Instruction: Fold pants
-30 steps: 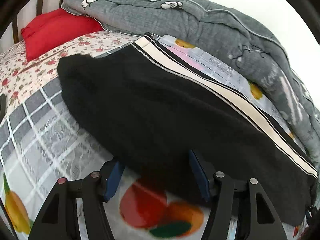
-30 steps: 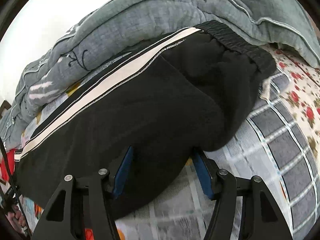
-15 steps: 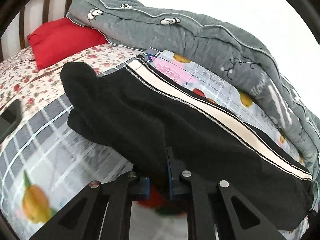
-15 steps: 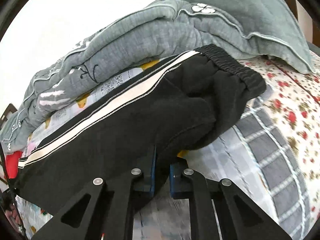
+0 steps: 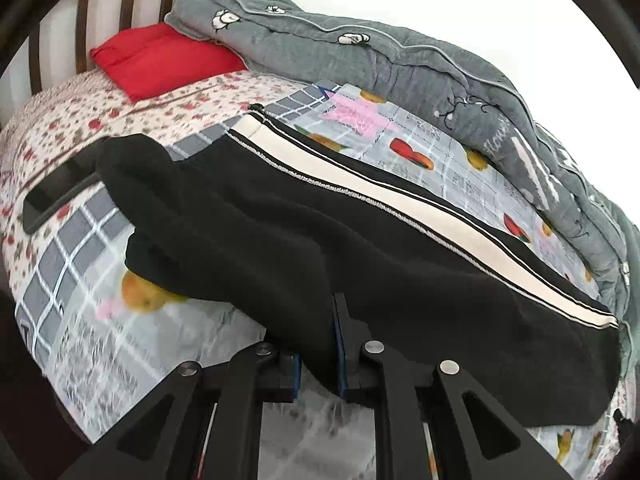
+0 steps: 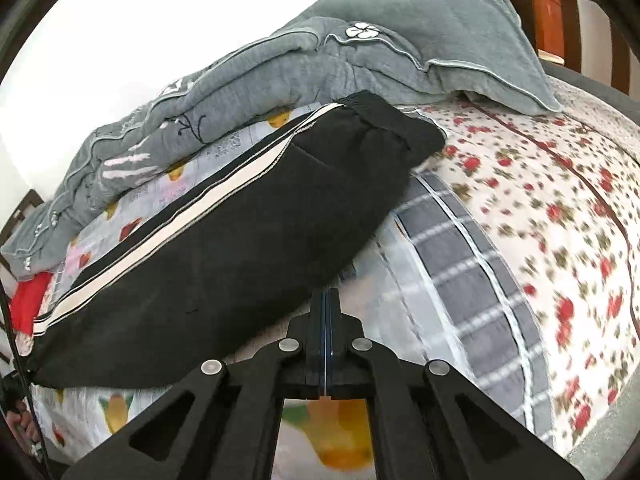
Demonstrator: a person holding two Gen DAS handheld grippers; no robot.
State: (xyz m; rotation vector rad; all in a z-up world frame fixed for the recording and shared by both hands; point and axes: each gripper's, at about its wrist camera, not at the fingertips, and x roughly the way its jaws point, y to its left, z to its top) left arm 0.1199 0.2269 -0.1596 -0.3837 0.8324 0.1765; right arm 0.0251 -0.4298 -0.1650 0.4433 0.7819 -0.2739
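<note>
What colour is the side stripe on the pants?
Cream-white, edged in black, running along the black pants; clearest in the left wrist view.

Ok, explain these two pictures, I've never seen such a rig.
No robot: a person holds a hand-held gripper in each hand, each with a fisheye camera looking forward along it. One picture is from the left hand-held gripper, clamped on the near edge of the black pants. The other is from the right hand-held gripper, shut at the pants' edge; whether it pinches cloth is unclear. The pants lie on a fruit-print sheet, beside a grey quilt; a red pillow lies farther back.
</note>
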